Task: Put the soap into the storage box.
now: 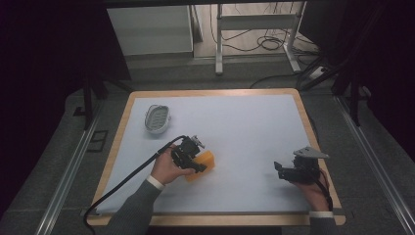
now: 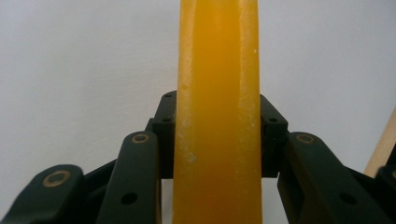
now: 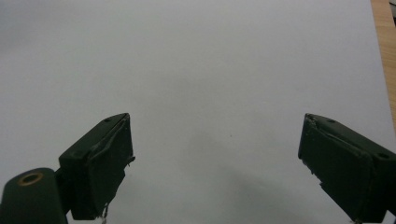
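A grey sleeve (image 1: 134,210) comes in at the bottom edge of the high view, nearest the camera, and runs up to the person's left hand (image 1: 165,169). That hand is wrapped around the left gripper (image 1: 195,157), which points across the table to the right and a little away from the person. Its jaws are clamped on a yellow-orange block (image 1: 203,164) that lies on the sheet near the front left of the table; in the left gripper view the block (image 2: 217,112) stands as a tall amber bar with both black pads pressed flat against its sides — no gap on either side. A black cable (image 1: 128,178) trails from this gripper back past the front left corner.

The right hand (image 1: 313,192) sits low at the front right, holding the right gripper (image 1: 280,169) with its grey three-cornered plate on top and its tips aimed left. In the right gripper view its jaws stand wide apart over bare sheet — nothing between them.

The table has a pale wooden rim (image 1: 210,92) and a white sheet (image 1: 244,132) over its top. A small oval white basket (image 1: 157,118) rests near the far left corner, well apart from the block. Around the table lies grey carpet, with metal rails along both sides, and beyond it a metal frame and loose cables on the floor.
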### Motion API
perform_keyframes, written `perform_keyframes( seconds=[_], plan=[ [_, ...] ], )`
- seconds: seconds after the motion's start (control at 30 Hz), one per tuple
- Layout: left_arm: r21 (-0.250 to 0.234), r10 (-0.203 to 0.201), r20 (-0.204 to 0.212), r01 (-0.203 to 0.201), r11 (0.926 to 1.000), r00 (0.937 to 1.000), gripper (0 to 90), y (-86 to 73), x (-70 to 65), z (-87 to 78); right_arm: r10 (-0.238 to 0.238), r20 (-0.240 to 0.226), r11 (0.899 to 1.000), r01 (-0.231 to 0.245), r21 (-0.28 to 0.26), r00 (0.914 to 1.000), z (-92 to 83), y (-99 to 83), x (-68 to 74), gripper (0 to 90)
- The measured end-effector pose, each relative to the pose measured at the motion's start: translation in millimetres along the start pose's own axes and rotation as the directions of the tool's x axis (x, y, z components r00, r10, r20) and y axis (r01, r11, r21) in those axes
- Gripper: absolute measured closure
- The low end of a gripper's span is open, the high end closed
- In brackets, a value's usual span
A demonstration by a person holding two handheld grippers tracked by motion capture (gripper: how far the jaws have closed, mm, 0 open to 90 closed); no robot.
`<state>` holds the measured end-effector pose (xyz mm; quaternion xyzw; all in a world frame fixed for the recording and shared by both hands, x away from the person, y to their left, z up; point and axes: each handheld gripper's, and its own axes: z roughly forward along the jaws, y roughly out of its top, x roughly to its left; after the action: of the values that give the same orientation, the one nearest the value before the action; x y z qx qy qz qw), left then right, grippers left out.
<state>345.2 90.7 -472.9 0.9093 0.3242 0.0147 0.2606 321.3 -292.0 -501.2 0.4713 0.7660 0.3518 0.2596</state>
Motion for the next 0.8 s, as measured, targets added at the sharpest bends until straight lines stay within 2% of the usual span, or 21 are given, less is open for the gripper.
perform_keyframes(
  seconds=[0.1,0.27,0.33,0.47,0.63,0.8],
  plan=[
    [-0.039,-0.013,-0.017,0.013,0.9992,0.9998,61.2,-0.3,3.2,-8.5,-0.001,0.003,1.0,0.001,0.008,1.0,1.6,-1.0,-0.3,10.2],
    [-0.05,-0.022,-0.011,0.022,0.9985,0.9997,61.2,-1.7,7.8,-16.0,0.003,0.012,1.0,-0.004,0.01,0.9999,1.6,-1.7,-0.9,10.2],
    [-0.062,-0.025,-0.022,0.024,0.9978,0.9994,61.2,-3.3,10.0,-20.3,0.009,0.025,1.0,-0.009,0.006,0.9996,1.2,-1.7,-1.4,10.2],
    [-0.086,-0.041,-0.013,0.039,0.9955,0.9991,61.2,-4.5,15.1,-29.5,0.012,0.021,1.0,-0.012,0.005,0.9997,1.7,-2.0,-2.2,10.2],
    [-0.091,-0.05,-0.02,0.048,0.9947,0.9985,61.2,-4.7,19.6,-34.9,0.013,0.018,1.0,-0.013,0.008,0.9998,2.5,-2.5,-1.8,10.3],
    [-0.085,-0.058,-0.024,0.056,0.9948,0.998,61.2,-4.7,22.4,-33.4,0.014,0.019,1.0,-0.014,0.009,0.9997,2.9,-2.7,-2.1,10.3]
  ],
)
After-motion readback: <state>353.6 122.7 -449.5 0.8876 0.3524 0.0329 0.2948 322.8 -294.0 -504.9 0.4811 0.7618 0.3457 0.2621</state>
